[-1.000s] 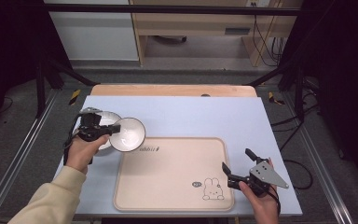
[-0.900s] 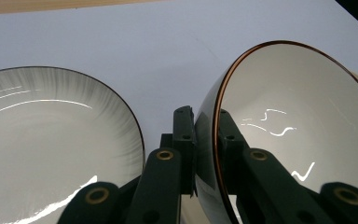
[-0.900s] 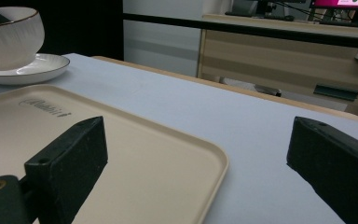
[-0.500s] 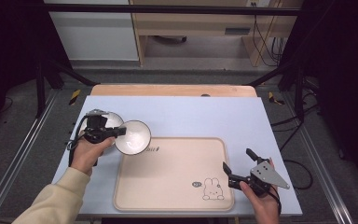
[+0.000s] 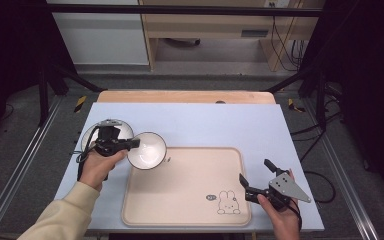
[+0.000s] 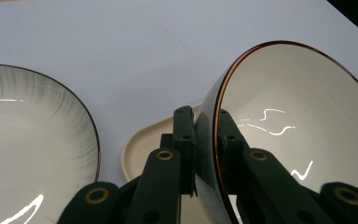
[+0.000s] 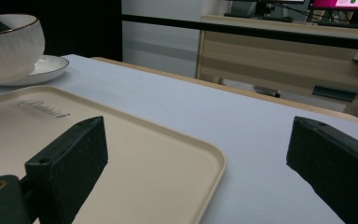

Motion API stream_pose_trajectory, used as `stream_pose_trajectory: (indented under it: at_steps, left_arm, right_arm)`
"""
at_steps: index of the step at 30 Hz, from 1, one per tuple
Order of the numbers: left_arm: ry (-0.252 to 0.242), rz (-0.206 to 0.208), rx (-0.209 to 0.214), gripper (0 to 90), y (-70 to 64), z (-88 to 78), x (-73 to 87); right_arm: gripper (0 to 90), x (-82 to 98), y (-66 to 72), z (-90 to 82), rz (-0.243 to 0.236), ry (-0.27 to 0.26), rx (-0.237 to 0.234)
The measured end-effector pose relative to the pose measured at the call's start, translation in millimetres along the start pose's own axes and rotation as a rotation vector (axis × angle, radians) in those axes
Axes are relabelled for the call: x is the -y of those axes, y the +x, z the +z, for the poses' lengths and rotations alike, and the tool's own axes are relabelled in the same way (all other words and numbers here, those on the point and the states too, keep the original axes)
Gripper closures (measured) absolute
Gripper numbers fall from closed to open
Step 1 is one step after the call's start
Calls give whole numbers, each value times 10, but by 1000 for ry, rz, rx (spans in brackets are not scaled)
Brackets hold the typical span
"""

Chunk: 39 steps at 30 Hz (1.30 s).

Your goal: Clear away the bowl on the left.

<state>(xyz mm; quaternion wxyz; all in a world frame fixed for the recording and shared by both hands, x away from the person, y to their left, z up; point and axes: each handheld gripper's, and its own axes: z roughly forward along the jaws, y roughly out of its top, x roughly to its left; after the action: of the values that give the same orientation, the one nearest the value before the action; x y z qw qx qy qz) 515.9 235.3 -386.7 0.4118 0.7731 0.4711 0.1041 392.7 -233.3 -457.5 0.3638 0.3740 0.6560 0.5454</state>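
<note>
the left gripper is clamped on the rim of the white bowl, one jaw inside the rim and one outside, as the left gripper view makes plain with the thin brown edge pinched between them. the bowl hangs off the front of those jaws, tipped so that its inside faces up and sideways, and it sits over the near-left corner of the beige tray, just past the tray's edge. directly behind the left gripper, under the person's left hand, lies the white plate with the dark rim, now bare of the bowl.

the right gripper rests at the tray's opposite side with its jaws spread wide and nothing between them; ahead of it stretches the open tray floor, with the rabbit drawing just beside it.

judging by this, the pick-up is done and the carry is about halfway: the bowl looks lifted clear of the plate but not yet set down. what remains is to bring it further over the tray, level it, lower it and let go.
</note>
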Motion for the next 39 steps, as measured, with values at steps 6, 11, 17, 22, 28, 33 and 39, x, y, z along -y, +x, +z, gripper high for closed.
stream_pose_trajectory:
  at_steps: [6,11,17,22,28,33,39]
  left_arm:
    - [10,16,1,818,-52,38,16]
    - [15,11,19,817,-77,60,44]
    - [20,18,34,817,-133,90,70]
    - [28,27,48,817,-202,115,80]
    - [36,51,66,817,-301,145,88]
    - [49,56,77,817,-350,193,118]
    - [65,66,93,817,-428,251,163]
  right_arm:
    - [53,-2,3,-3,-3,-5,-1]
    - [50,-5,0,-8,-10,-14,-15]
    - [49,-3,-12,-21,-22,-22,-14]
    - [50,3,-24,-24,-25,-21,-8]
    - [51,5,-25,-26,-31,-19,-7]
    - [52,6,-36,-32,-36,-11,-14]
    - [52,13,-62,-46,-36,-12,-11]
